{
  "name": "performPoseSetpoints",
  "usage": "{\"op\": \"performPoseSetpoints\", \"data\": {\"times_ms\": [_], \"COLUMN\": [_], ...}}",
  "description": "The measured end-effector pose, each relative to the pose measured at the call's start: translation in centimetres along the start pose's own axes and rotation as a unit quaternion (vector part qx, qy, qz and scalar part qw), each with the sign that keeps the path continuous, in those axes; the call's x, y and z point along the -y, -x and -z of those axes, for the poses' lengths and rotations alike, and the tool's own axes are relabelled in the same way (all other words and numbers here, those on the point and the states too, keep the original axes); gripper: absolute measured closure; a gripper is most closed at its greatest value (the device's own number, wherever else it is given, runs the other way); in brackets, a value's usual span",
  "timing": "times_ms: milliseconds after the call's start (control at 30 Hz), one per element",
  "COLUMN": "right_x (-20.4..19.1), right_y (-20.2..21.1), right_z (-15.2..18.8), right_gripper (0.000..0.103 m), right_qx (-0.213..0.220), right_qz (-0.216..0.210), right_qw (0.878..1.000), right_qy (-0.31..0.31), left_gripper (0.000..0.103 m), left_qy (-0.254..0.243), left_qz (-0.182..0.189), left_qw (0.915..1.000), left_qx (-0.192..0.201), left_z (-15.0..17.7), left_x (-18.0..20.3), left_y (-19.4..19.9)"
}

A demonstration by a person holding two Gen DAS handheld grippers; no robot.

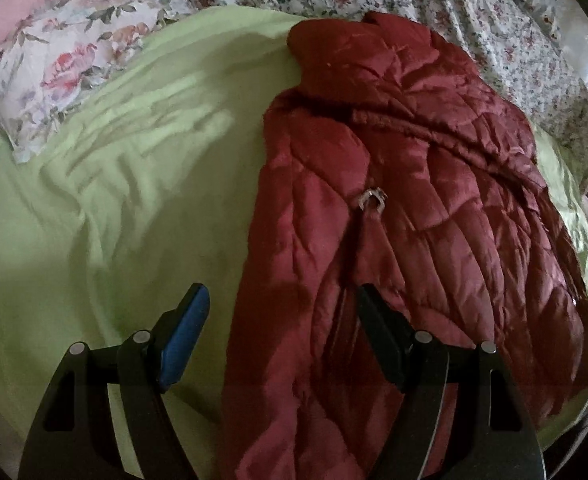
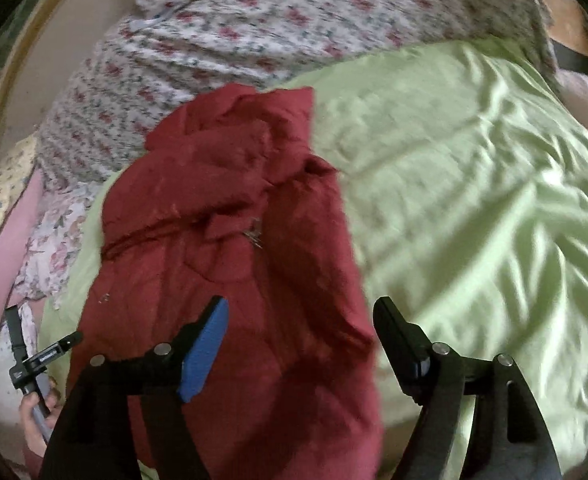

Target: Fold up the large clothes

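Note:
A dark red quilted jacket [image 1: 406, 216] lies lengthwise on a light green bedsheet [image 1: 126, 200], folded into a long narrow shape with its collar at the far end. A metal zipper pull [image 1: 371, 199] shows near its middle. My left gripper [image 1: 282, 300] is open and empty, hovering above the jacket's near left edge. In the right wrist view the jacket [image 2: 230, 248] lies left of centre on the sheet [image 2: 474, 200]. My right gripper [image 2: 300, 312] is open and empty above the jacket's near right edge. The left gripper [image 2: 34, 356] shows at the far left, held in a hand.
A floral pillow [image 1: 54, 64] lies at the far left of the bed. A floral duvet [image 1: 434, 4] is bunched along the far side and also shows in the right wrist view [image 2: 274, 28]. A pink sheet [image 2: 2, 264] edges the bed.

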State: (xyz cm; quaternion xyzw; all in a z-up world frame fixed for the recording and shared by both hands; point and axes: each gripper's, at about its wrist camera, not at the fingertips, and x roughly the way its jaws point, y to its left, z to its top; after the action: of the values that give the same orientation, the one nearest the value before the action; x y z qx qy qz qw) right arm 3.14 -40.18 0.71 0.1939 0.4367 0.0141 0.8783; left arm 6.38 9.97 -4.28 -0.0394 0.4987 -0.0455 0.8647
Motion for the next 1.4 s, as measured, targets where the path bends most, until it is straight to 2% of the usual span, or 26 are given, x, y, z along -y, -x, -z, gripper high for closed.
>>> {"op": "performPoseSetpoints", "data": {"times_ms": [100,233,433,633,900,1067,1200,1367,1400], "right_x": [1.4,2.6,1.9,0.8,0.5,0.3,0.5,0.4,0.3], "right_y": [-0.1,-0.9,-1.6,-1.2,-0.9,-0.7,-0.6,-0.5,-0.5], "right_z": [1.1,2.9,5.1,6.4,7.0,7.0,7.2,7.4,7.4], "right_gripper": [0.025,0.025,0.026,0.026,0.027,0.037,0.042,0.056,0.059], "right_qx": [-0.015,-0.046,-0.08,-0.092,-0.095,-0.093,-0.093,-0.092,-0.093], "right_qz": [0.012,0.003,-0.005,-0.024,-0.028,-0.031,-0.041,-0.046,-0.047], "right_qw": [1.0,0.998,0.997,0.995,0.995,0.995,0.995,0.995,0.994], "right_qy": [-0.018,-0.039,-0.022,0.002,0.016,0.017,0.012,0.012,0.015], "left_gripper": [0.027,0.027,0.027,0.027,0.027,0.027,0.027,0.027,0.031], "left_qy": [-0.002,-0.005,0.013,0.014,-0.005,-0.012,-0.007,-0.011,-0.016], "left_qz": [0.016,0.021,0.052,0.079,0.095,0.101,0.111,0.125,0.128], "left_qw": [0.9998,0.9995,0.9976,0.9951,0.9928,0.9918,0.9903,0.9889,0.9886], "left_qx": [-0.009,-0.022,-0.044,-0.058,-0.073,-0.077,-0.083,-0.079,-0.077], "left_z": [0.7,1.8,3.5,4.7,5.8,6.3,6.5,6.8,6.9], "left_x": [-0.2,-0.7,-2.2,-2.2,-0.9,-0.5,-0.4,0.0,0.2], "left_y": [0.1,0.1,0.0,0.1,0.0,0.1,-0.3,-0.3,-0.2]}}
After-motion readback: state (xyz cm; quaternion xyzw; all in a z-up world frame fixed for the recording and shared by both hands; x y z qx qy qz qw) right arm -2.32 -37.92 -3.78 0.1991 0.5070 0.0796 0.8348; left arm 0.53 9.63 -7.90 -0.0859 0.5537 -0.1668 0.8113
